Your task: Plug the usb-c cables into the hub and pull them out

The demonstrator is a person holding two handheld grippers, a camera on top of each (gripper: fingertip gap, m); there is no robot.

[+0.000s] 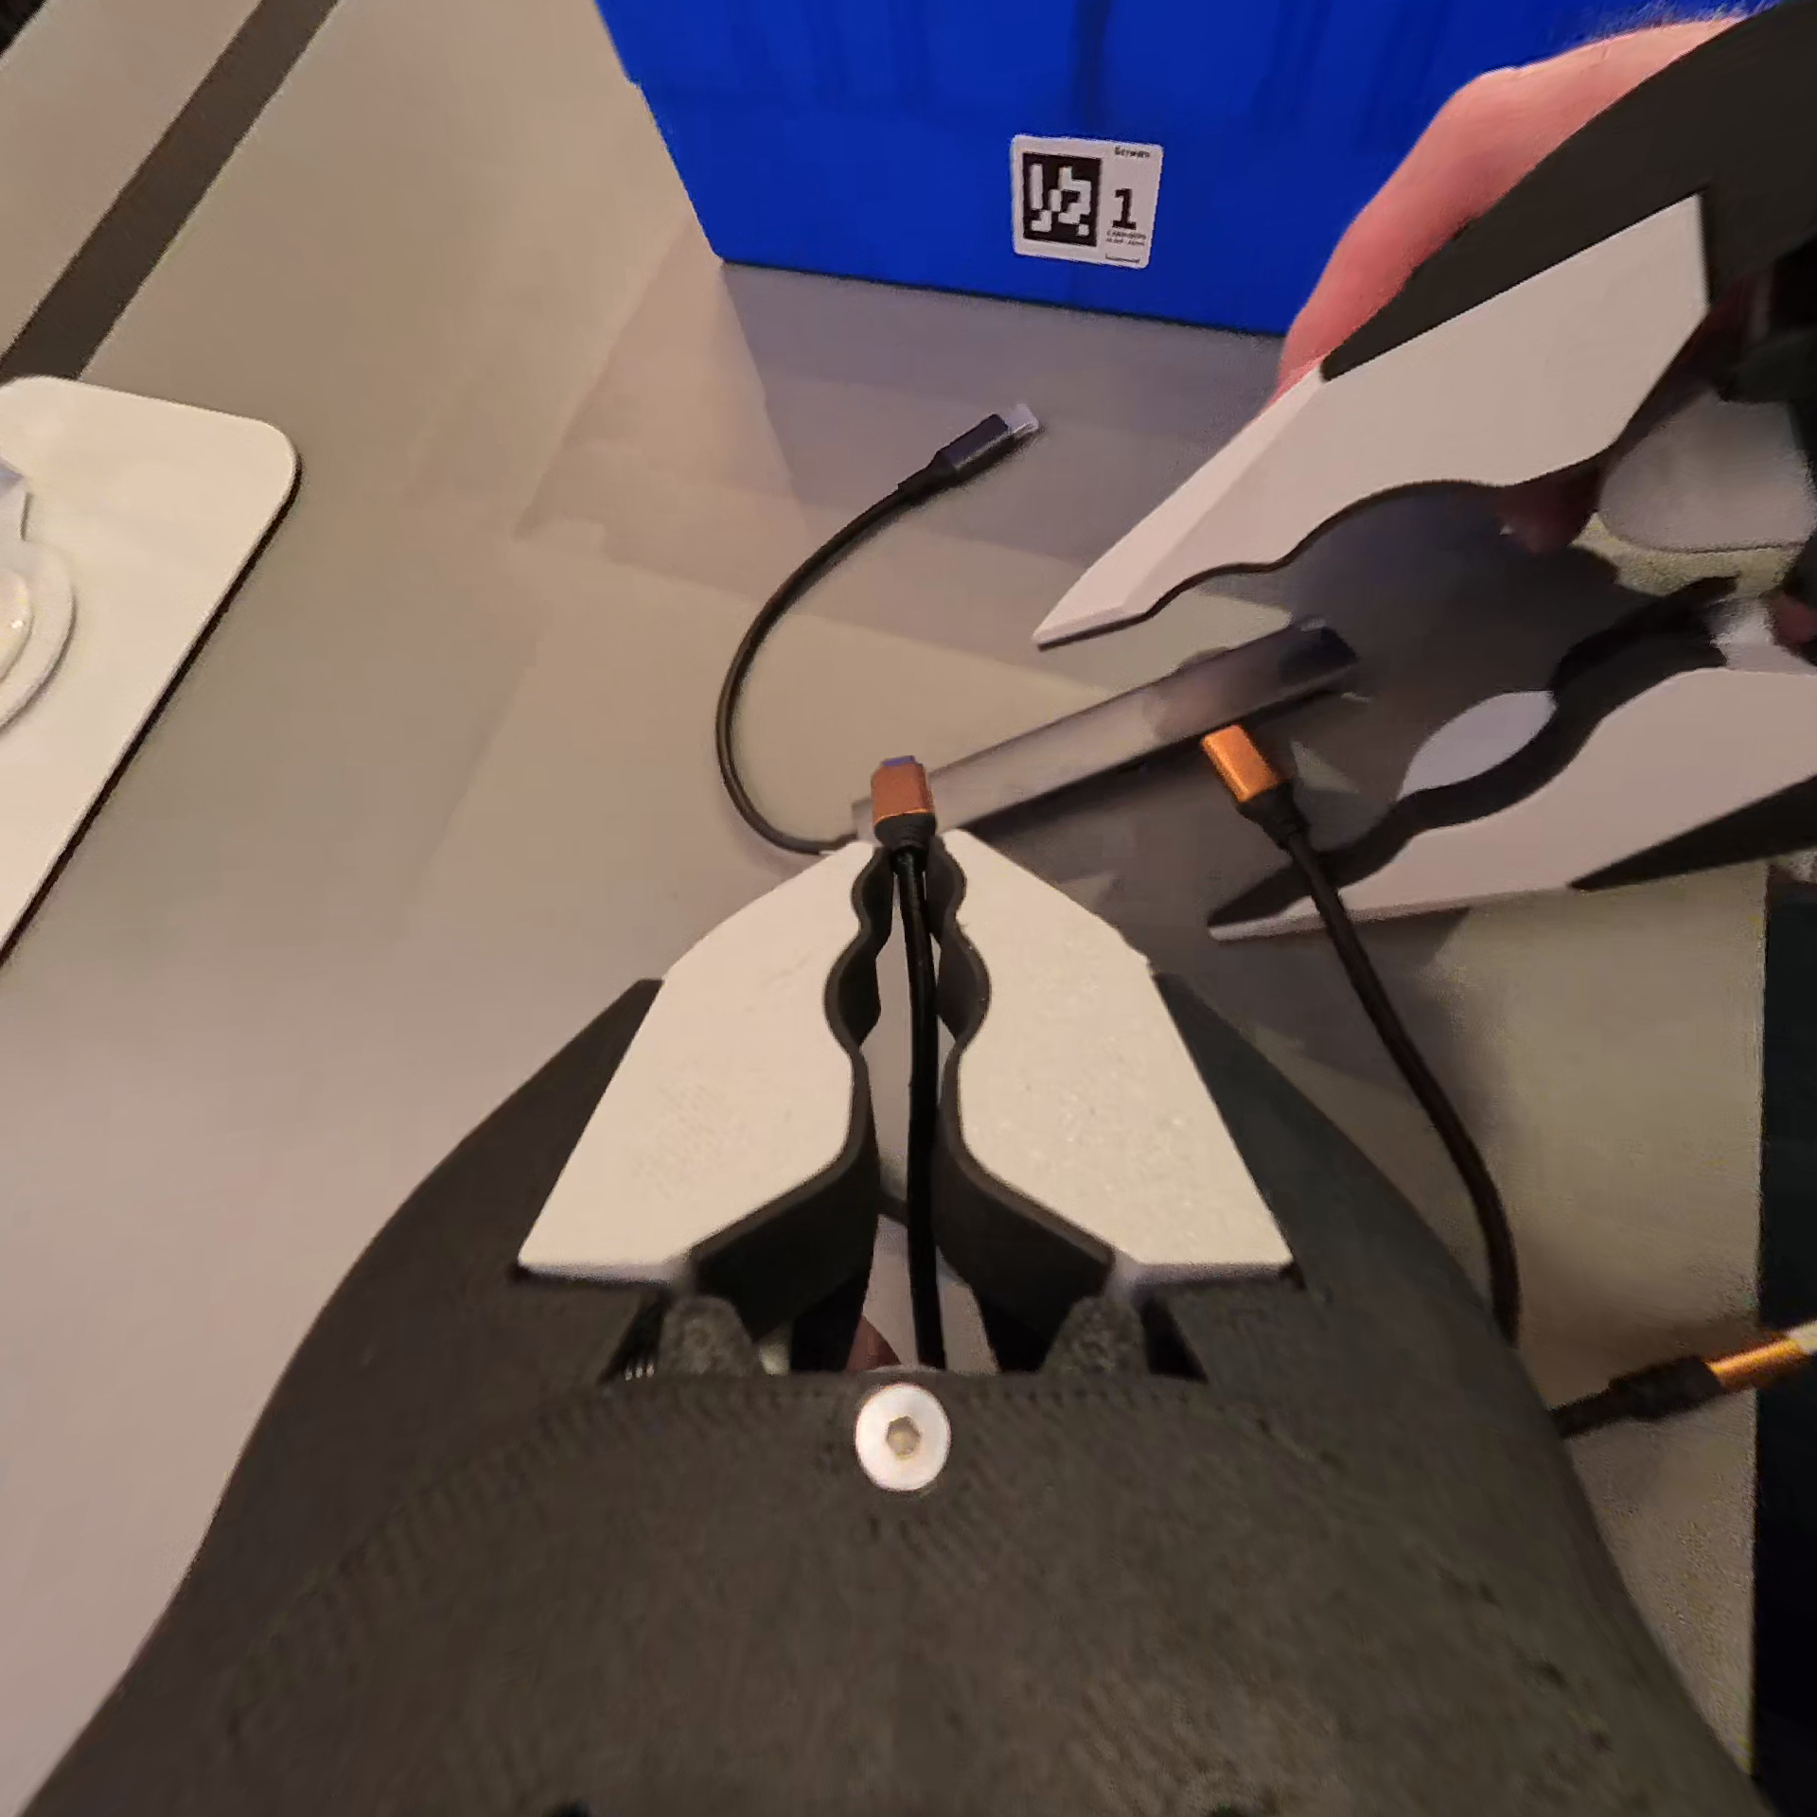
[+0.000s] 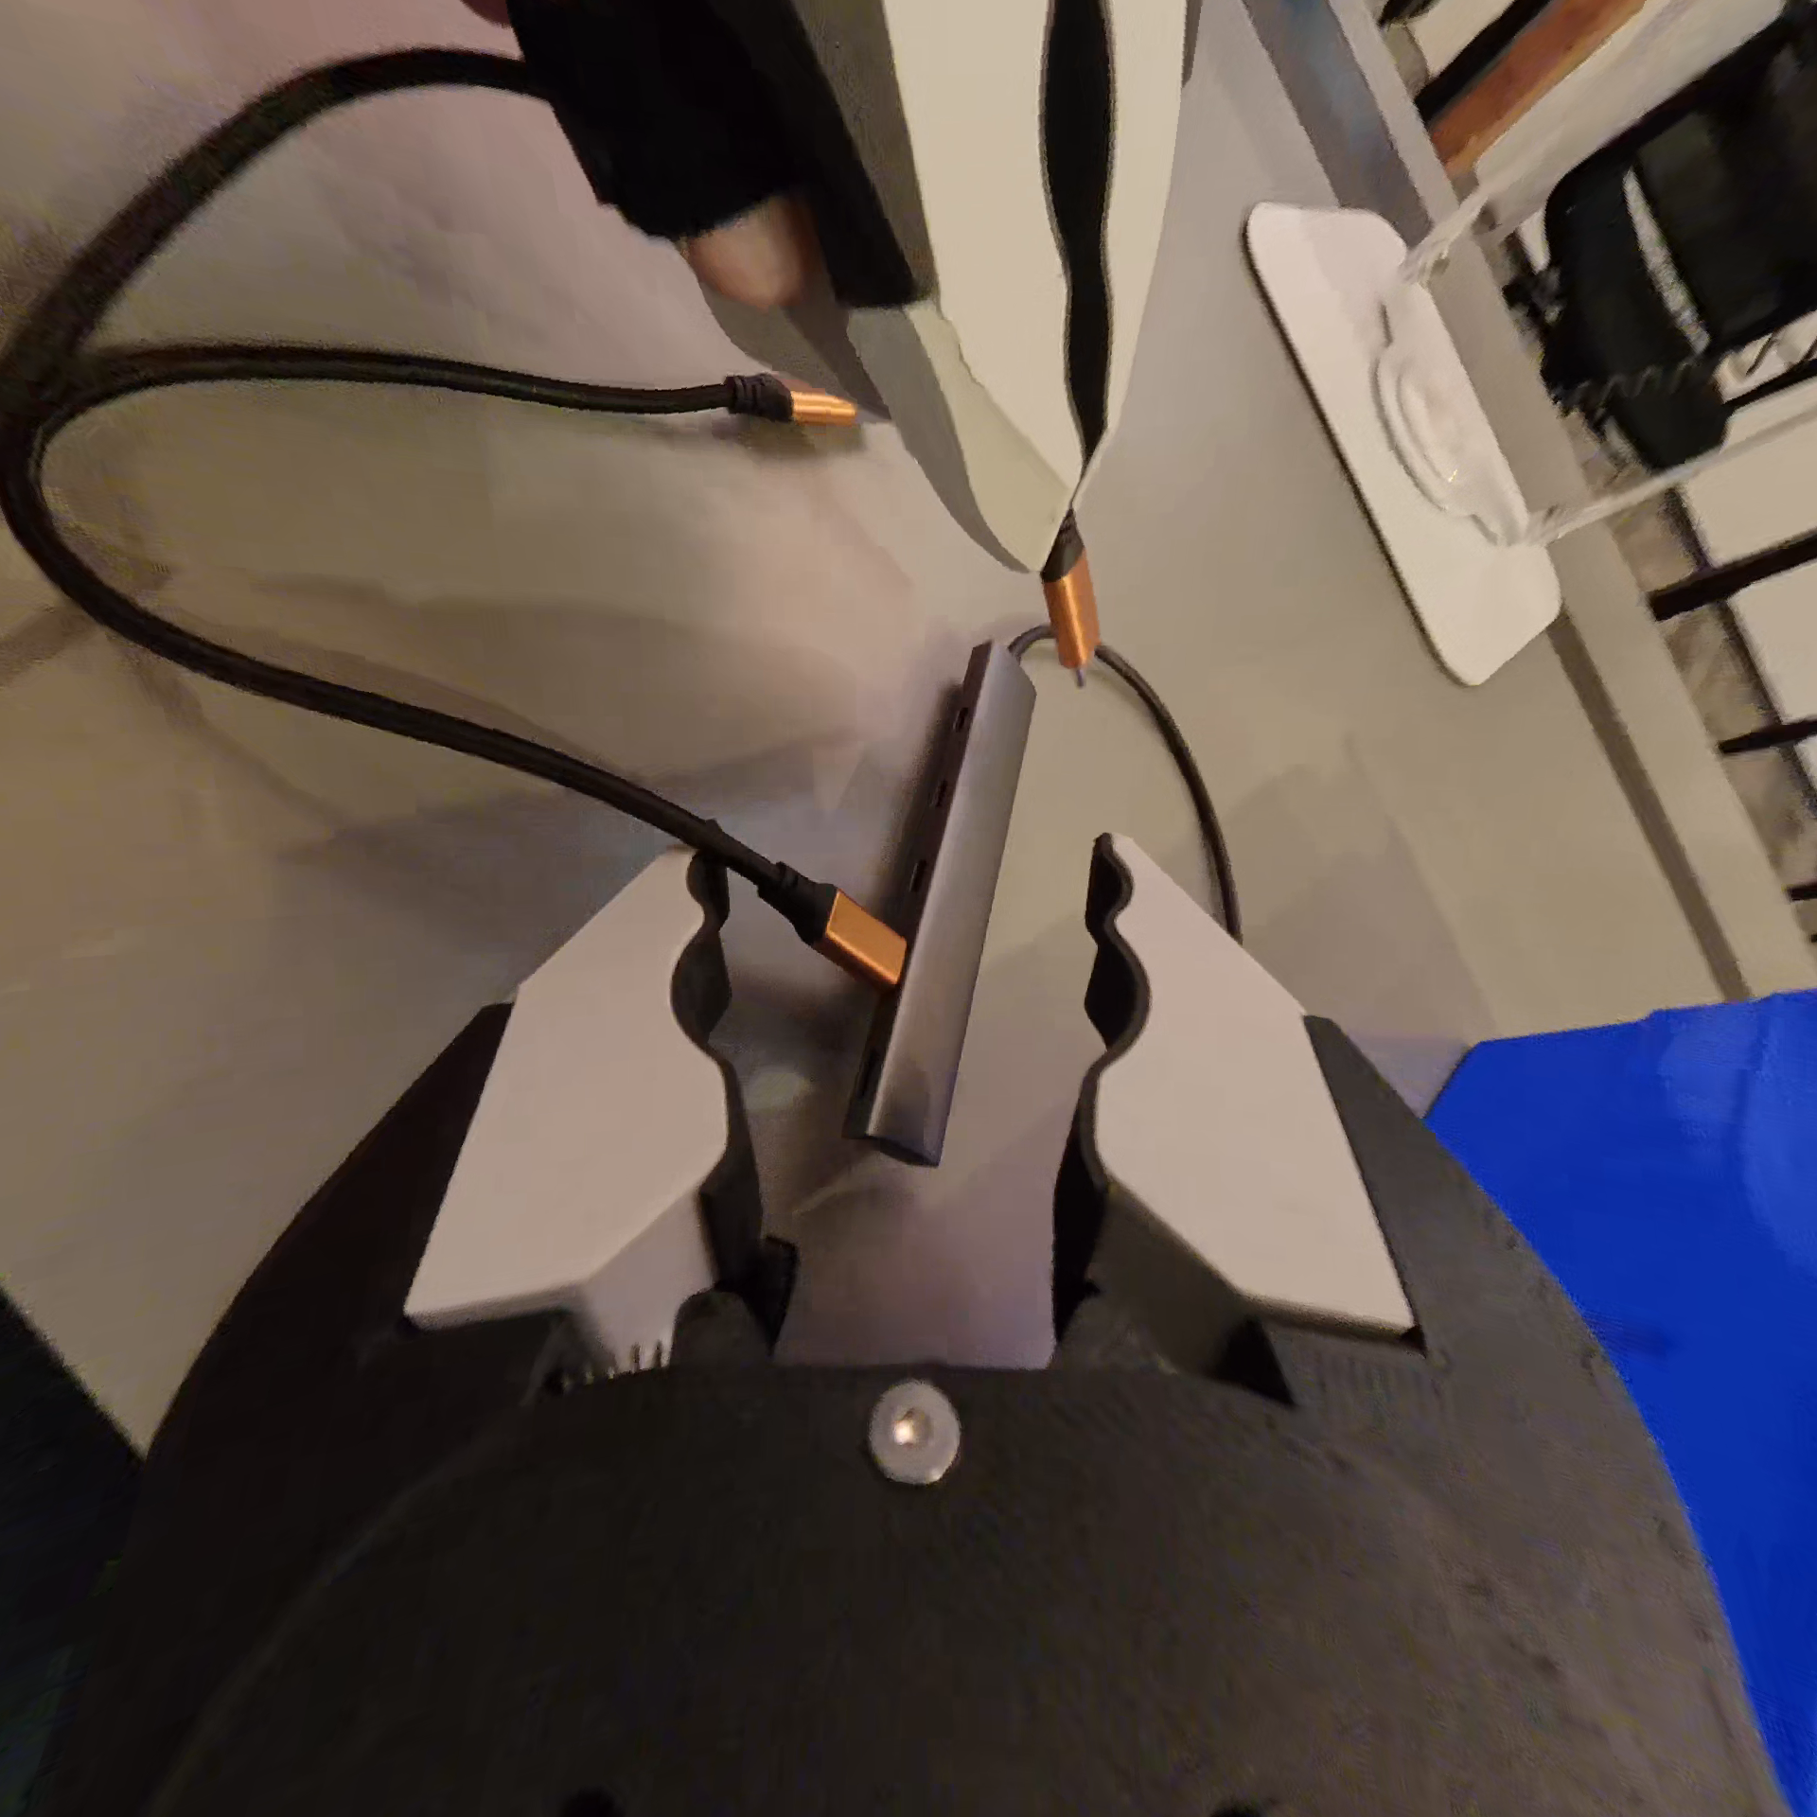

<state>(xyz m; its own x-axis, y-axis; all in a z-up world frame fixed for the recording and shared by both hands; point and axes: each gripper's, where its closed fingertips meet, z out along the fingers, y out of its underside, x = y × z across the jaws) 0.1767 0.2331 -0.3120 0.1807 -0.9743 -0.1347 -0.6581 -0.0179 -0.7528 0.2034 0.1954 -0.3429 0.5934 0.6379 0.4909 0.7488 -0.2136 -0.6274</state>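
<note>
Left claw (image 1: pixel 909 846) pinches one orange-tipped cable (image 1: pixel 900 801); right claw (image 2: pixel 909 885) gapes around one hub (image 2: pixel 968 885) holding a second cable (image 2: pixel 865 942).

Two wrist cameras, facing each other across the hub

Each looks steeply down along its own claw, close over the grey counter (image 1: pixel 413 885); both share the hub (image 1: pixel 1131 728) (image 2: pixel 968 885), the left claw (image 1: pixel 909 846) (image 2: pixel 1067 511) and the right claw (image 2: pixel 909 865) (image 1: pixel 1131 767).

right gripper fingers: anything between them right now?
Yes. In the right wrist view the grey hub lies between the open right gripper fingers, neither touching it. One orange-tipped cable is plugged into the hub's side.
</note>
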